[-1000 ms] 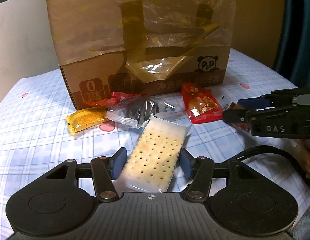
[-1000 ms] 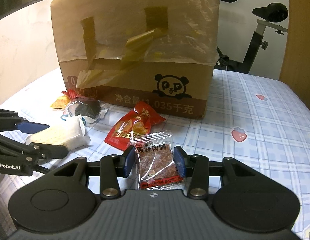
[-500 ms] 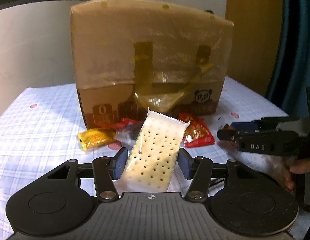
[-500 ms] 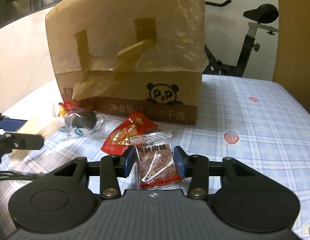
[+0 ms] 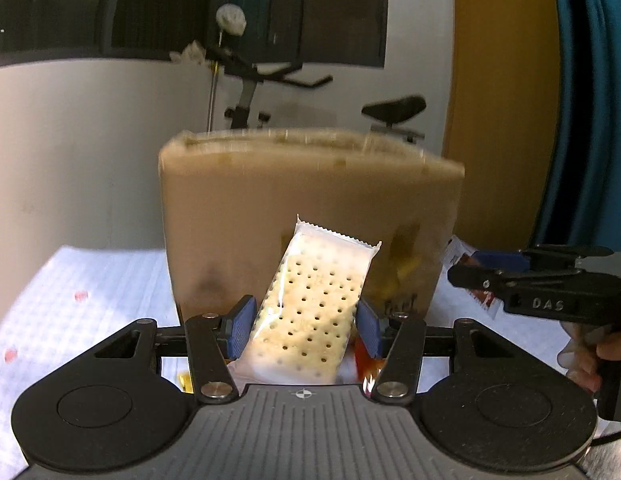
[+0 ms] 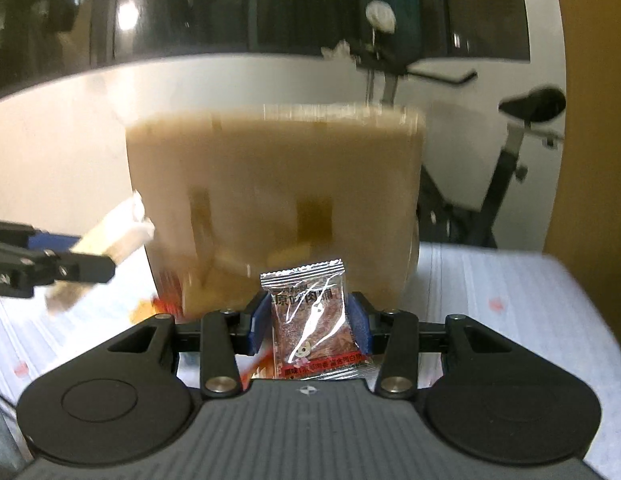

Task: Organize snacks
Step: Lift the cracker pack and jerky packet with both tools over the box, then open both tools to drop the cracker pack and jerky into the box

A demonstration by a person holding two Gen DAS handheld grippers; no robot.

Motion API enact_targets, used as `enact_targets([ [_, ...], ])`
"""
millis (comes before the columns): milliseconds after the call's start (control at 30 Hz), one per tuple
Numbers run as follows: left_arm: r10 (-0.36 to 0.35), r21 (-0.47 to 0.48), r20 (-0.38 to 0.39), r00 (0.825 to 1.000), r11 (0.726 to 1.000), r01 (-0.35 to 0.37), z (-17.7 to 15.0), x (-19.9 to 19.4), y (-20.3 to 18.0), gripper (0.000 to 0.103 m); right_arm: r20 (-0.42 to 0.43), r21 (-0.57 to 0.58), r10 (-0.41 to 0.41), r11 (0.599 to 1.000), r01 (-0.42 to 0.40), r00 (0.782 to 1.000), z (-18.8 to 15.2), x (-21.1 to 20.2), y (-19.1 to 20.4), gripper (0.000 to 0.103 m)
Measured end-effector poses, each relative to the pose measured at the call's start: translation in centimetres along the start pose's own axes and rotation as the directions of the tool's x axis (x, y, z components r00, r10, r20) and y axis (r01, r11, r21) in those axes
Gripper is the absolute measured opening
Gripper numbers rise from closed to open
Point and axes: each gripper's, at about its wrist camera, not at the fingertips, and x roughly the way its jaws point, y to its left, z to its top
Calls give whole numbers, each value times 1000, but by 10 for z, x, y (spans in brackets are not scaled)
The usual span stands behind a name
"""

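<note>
My left gripper (image 5: 304,326) is shut on a white cracker packet (image 5: 314,304), lifted off the table in front of the brown cardboard box (image 5: 302,208). My right gripper (image 6: 308,322) is shut on a small clear packet of dried meat (image 6: 312,320), also raised before the box (image 6: 270,196). In the left wrist view the right gripper (image 5: 466,272) shows at the right edge with a hand behind it. The right wrist view catches the left gripper (image 6: 106,262) at the left edge, the cracker packet (image 6: 110,236) in its jaws. Red snack packets (image 6: 162,306) lie blurred at the box's foot.
The table has a white cloth with a blue check and red strawberries (image 6: 510,292). An exercise bike (image 5: 278,92) stands behind the box against a white wall. A yellow-brown panel (image 5: 498,120) and a teal curtain (image 5: 590,100) are at the right.
Both grippers have risen with their packets, and the view has tilted up, so the box top and the bike behind it now show. The loose snacks on the table have dropped almost out of sight.
</note>
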Motion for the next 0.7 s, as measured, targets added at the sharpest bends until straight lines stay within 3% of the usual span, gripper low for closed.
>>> enact_targets([
  [367,-1,14,111,994,1000,-1,54,-6,1,57,135,-59,47,997,-40,990,74,-19,0,45],
  [700,4,8,97,995,1000,-5,97,35,12,57,167,-112,56,993,-37,984,114,7,-9,45],
])
